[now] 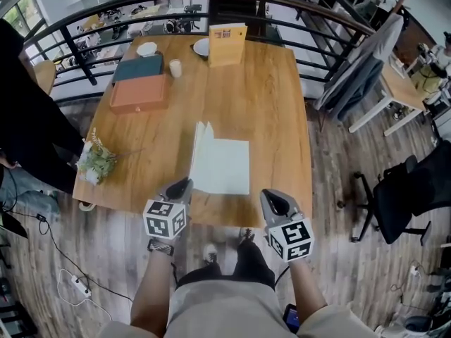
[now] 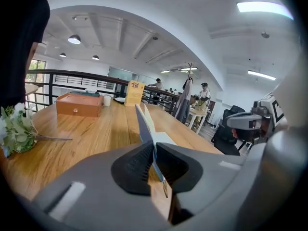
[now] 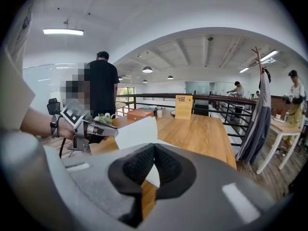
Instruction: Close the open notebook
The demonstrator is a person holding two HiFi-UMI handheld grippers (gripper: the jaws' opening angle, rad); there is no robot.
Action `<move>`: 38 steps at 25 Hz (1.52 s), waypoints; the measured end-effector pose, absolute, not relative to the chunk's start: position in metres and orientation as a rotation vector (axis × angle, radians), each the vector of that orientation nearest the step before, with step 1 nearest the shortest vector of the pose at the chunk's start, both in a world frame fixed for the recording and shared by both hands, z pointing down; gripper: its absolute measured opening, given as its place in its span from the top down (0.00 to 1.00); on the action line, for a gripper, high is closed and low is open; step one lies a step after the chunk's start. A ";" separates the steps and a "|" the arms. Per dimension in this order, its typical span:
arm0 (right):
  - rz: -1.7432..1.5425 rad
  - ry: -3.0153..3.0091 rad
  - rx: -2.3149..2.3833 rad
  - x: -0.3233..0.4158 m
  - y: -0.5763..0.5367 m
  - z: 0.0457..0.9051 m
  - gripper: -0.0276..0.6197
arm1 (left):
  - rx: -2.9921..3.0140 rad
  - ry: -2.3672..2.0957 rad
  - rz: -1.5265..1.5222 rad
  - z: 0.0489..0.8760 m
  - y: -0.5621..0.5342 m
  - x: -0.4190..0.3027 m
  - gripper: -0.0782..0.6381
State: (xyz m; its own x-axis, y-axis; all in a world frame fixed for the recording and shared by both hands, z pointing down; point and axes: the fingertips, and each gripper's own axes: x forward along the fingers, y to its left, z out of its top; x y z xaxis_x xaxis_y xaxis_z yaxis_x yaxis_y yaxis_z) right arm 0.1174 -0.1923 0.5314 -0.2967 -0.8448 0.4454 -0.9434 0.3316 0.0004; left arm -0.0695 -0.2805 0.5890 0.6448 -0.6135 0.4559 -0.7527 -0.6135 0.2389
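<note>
Notebook point(image 1: 229, 166): lies open nr the counter's point(image 1: 271, 97) near edge, btwn the two claws. R half is flat w/ white pages up.
Cover point(image 1: 202, 153): L side is raised off the counter and stands almost upright from the spine. It shows edge-on in the L gripper view point(image 2: 143, 124).
L claw point(image 1: 180, 186) point(image 2: 154, 146): pressed together on the raised cover's lower end, w/ the thin blue sheet running btwn the pads.
R claw point(image 1: 272, 197) point(image 3: 154, 146): pressed together, nothing in it. Sits at the counter's near edge, just R of the notebook's near corner and apart from it.
Rear L of counter: brown box point(image 1: 139, 94) w/ a teal box point(image 1: 139, 67) right behind it. A white cup point(image 1: 175, 68) is just R of them and a bowl point(image 1: 146, 48) is farther back.
Rear mid: yellow card point(image 1: 227, 44) stands upright, plate point(image 1: 201, 46) just L of it.
L edge: flowers point(image 1: 95, 162) lie at the counter's rim.
Around: person in black point(image 1: 28, 118) at the counter's L side, railing point(image 1: 106, 13) behind it, black chair point(image 1: 409, 189) well off to the R.
</note>
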 end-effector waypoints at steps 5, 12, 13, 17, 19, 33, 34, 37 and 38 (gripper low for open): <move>0.371 -2.220 1.609 0.122 -0.189 0.531 0.96 | 2.490 -1.035 0.466 0.585 -0.278 -0.058 0.86; 0.377 -2.204 1.642 0.130 -0.185 0.530 0.96 | 2.568 -0.960 0.489 0.580 -0.273 -0.036 0.86; 0.378 -2.201 1.646 0.130 -0.185 0.529 0.96 | 2.578 -0.947 0.491 0.579 -0.272 -0.032 0.86; 0.380 -2.196 1.659 0.135 -0.181 0.529 0.96 | 2.610 -0.900 0.504 0.578 -0.268 -0.016 0.86; 0.383 -2.192 1.664 0.139 -0.179 0.530 0.96 | 2.622 -0.875 0.507 0.579 -0.266 -0.008 0.86; 0.416 -2.148 1.730 0.171 -0.169 0.533 0.96 | 2.633 -0.644 0.588 0.609 -0.250 0.061 0.86; 0.420 -2.146 1.732 0.173 -0.168 0.534 0.96 | 2.629 -0.634 0.597 0.612 -0.249 0.065 0.86; 0.431 -2.136 1.736 0.180 -0.167 0.537 0.96 | 2.616 -0.604 0.627 0.624 -0.245 0.076 0.86; 0.432 -2.133 1.738 0.182 -0.168 0.537 0.96 | 2.612 -0.594 0.641 0.628 -0.244 0.080 0.86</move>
